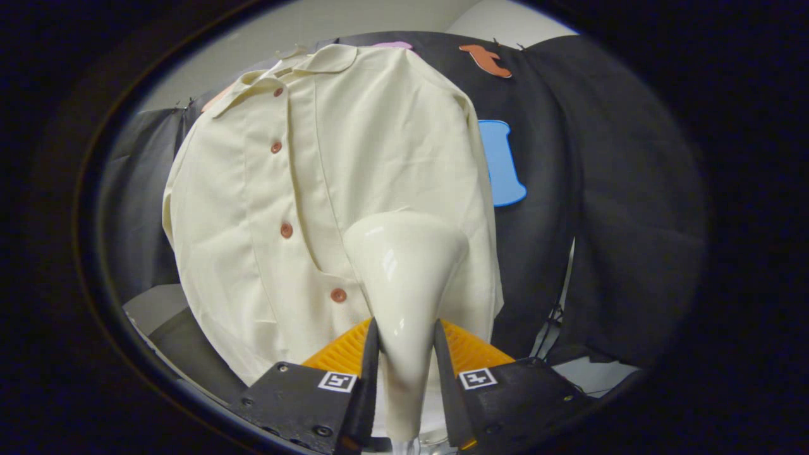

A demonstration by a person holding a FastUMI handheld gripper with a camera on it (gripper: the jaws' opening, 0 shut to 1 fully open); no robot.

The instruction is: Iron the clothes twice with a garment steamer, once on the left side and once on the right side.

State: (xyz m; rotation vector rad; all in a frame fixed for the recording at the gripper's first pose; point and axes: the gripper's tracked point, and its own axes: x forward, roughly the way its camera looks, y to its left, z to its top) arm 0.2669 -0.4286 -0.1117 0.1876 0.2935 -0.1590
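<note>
The garment steamer (404,278) is a smooth, glossy, hard-shelled tool, narrow at the neck and flaring to a broad head at the far end. By the look of it, that shiny plastic is slippery, and the flared head puts weight ahead of the hold, so it probably wants to tip or twist if gripped loosely. The narrow neck is the sensible place to take it, since the taper there gives the fingers something to wedge against.

That is where the claw (406,354) has it: clenched on the steamer's neck, one finger pressing each side, with only the width of the neck between them. The ribbed pads (344,354) bear against the plastic, which should help against slipping.

The shirt (316,189) hangs on the far side, against the booth's dark wall, collar up and buttons (286,230) running down its front placket. It is thin, pale cloth, light and limp, so it will likely give way and swing under pressure rather than resist; a gentle stroke suits it better than a hard push. The steamer's head sits low on the shirt's right-hand part, to the right of the button line, and appears to be at or very near the fabric, though actual contact cannot be told.
</note>
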